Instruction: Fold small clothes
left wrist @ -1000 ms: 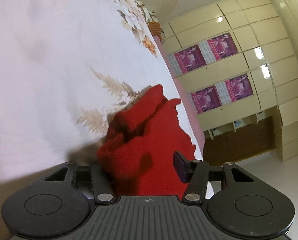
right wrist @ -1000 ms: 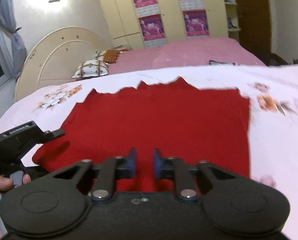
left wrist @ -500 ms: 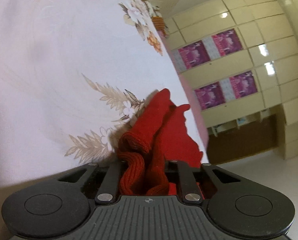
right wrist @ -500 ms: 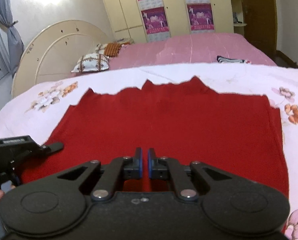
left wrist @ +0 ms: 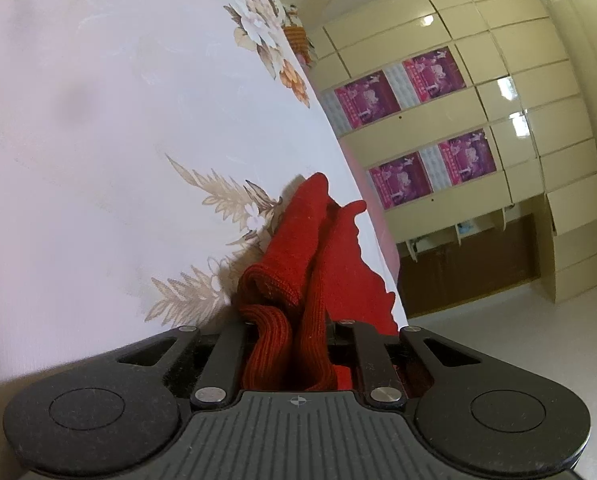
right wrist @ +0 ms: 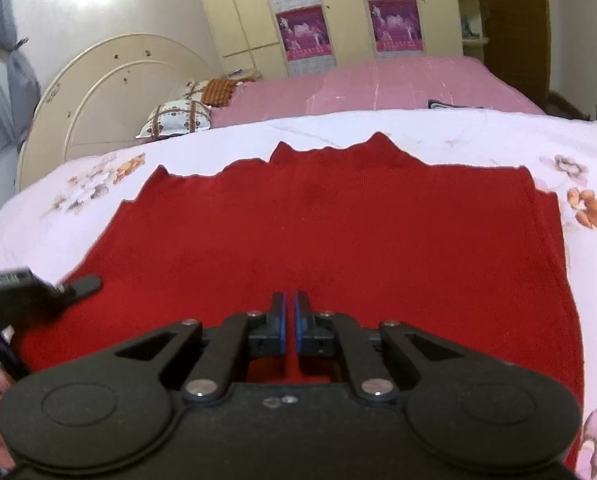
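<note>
A red knitted garment point(right wrist: 338, 240) lies spread flat on the white floral bedspread point(right wrist: 498, 136). My right gripper point(right wrist: 289, 312) sits low over its near edge, jaws nearly closed with a thin gap; whether cloth is pinched I cannot tell. My left gripper point(left wrist: 288, 336) is shut on a bunched edge of the red garment point(left wrist: 294, 280), which folds up between its fingers. The left gripper point(right wrist: 26, 292) also shows at the garment's left edge in the right wrist view.
A pink bed point(right wrist: 378, 84) with pillows point(right wrist: 174, 120) and a cream headboard point(right wrist: 110, 84) lies beyond. Cream wardrobes with purple posters point(left wrist: 430, 128) line the wall. The bedspread point(left wrist: 98, 140) extends around the garment.
My left gripper closed on the garment's edge and bunched it. My right gripper's jaws closed from open to nearly together and moved forward over the cloth.
</note>
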